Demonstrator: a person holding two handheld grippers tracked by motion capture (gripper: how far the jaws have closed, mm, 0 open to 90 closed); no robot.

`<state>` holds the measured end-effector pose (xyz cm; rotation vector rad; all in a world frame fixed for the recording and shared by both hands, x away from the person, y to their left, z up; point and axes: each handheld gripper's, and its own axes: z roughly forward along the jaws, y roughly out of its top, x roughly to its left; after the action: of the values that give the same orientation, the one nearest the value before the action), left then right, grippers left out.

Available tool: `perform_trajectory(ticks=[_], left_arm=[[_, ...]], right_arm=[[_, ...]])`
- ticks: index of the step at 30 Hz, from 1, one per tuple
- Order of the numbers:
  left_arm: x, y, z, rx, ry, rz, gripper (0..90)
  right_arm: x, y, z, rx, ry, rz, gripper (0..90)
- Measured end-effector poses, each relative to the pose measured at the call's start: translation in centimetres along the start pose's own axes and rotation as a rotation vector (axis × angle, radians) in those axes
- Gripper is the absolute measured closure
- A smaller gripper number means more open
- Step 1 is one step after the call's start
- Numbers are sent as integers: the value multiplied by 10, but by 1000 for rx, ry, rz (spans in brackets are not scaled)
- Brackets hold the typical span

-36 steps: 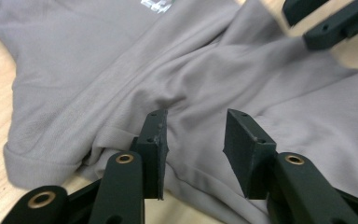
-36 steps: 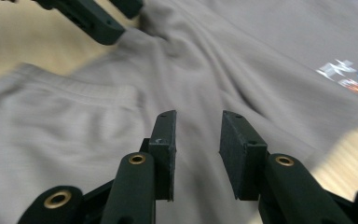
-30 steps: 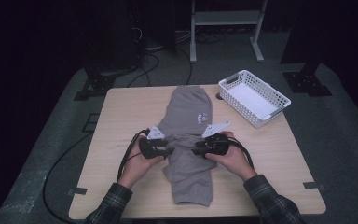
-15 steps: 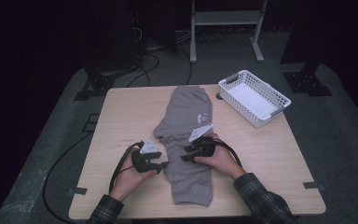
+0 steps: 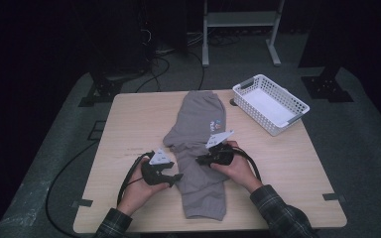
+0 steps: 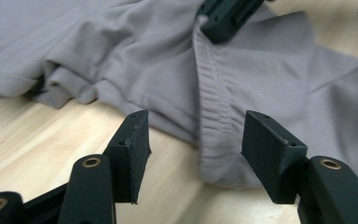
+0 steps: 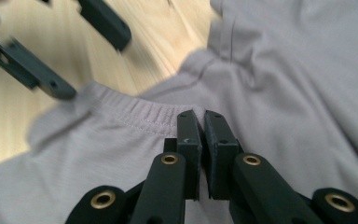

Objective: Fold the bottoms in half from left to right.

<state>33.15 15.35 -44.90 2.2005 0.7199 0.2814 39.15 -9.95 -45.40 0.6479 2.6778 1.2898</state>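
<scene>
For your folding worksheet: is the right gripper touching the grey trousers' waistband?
Touching. The right gripper view shows the right gripper with its jaws shut on the ribbed waistband of the grey trousers.

One grey garment (image 5: 198, 148), one white basket (image 5: 270, 103), two grippers — one table (image 5: 129, 124).

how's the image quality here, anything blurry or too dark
High view: the table is lit, the room around it nearly black. Right gripper view: the left tool at upper left is motion-smeared, the grey sweatpants soft. Left gripper view: near jaws sharp, far cloth slightly soft.
</scene>
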Motion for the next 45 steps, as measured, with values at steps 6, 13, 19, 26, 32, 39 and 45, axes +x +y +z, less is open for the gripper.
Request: perform_trajectory(ticks=[6,13,19,26,32,39,45], left_arm=[[-3,1,2,-15,-25,3,392],[-5,3,4,-38,-93,23,500],[-7,9,-5,-57,-92,32,749],[-24,15,-18,-41,-111,180,748],[-54,9,-15,28,-172,271,745],[-77,-4,-11,99,-261,323,734],[-87,-12,-1,175,-300,355,720]], right_arm=[[9,7,-29,-84,-3,-13,852],[18,9,-55,-131,31,-46,852],[26,3,-68,-142,46,-60,852],[48,-9,-87,-113,96,-112,852],[67,-32,-97,-55,132,-135,851],[87,-60,-98,27,166,-151,844],[103,-80,-87,143,157,-203,824]])
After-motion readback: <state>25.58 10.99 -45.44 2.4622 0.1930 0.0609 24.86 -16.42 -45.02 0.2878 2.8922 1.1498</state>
